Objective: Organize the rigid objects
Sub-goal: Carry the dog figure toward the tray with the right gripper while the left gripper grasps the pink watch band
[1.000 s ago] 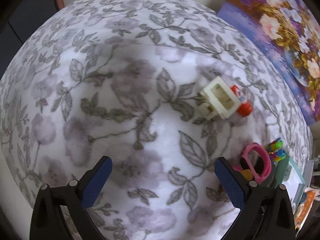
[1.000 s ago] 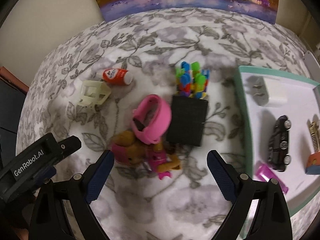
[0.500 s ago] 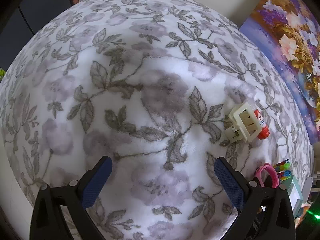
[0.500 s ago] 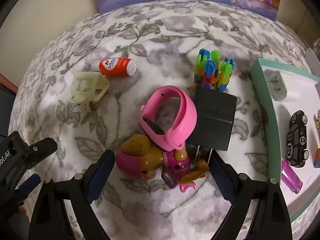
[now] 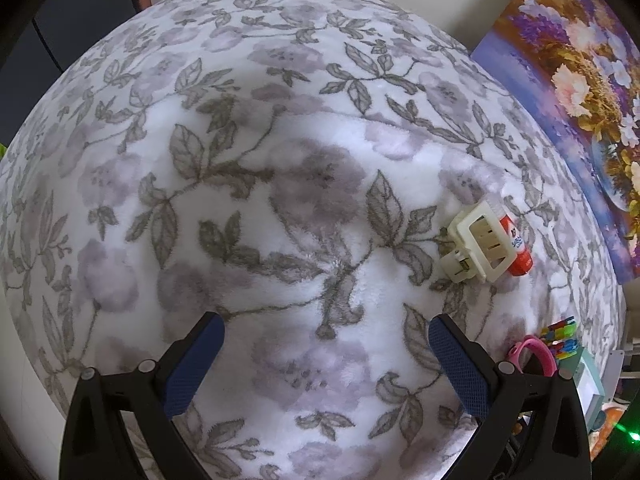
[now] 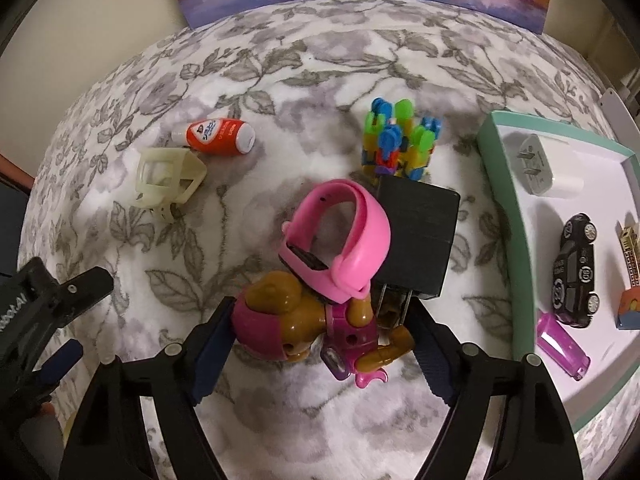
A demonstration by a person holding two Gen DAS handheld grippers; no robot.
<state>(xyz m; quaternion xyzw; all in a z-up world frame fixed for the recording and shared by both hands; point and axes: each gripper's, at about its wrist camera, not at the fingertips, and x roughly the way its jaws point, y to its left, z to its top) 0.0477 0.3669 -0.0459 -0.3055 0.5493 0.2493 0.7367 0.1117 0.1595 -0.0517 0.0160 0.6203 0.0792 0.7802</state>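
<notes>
Left claw (image 5: 326, 364): spread, empty, over bare blanket (image 5: 240, 160).
Pup toy (image 6: 316, 322): between right claw's pads, under the pink band (image 6: 340, 240).
Right claw (image 6: 324, 350): spread, not yet pinching.
Handling: likely light, stiff, glossy; grip the body.
Tray (image 6: 502, 208): right.

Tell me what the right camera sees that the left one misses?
Only the right view shows the dog toy between the open right gripper, the black box, and the tray holding a charger, toy car and purple lighter. Only the left view shows its own open left gripper over bare blanket. Both show the cream clip, orange bottle and pink band.
</notes>
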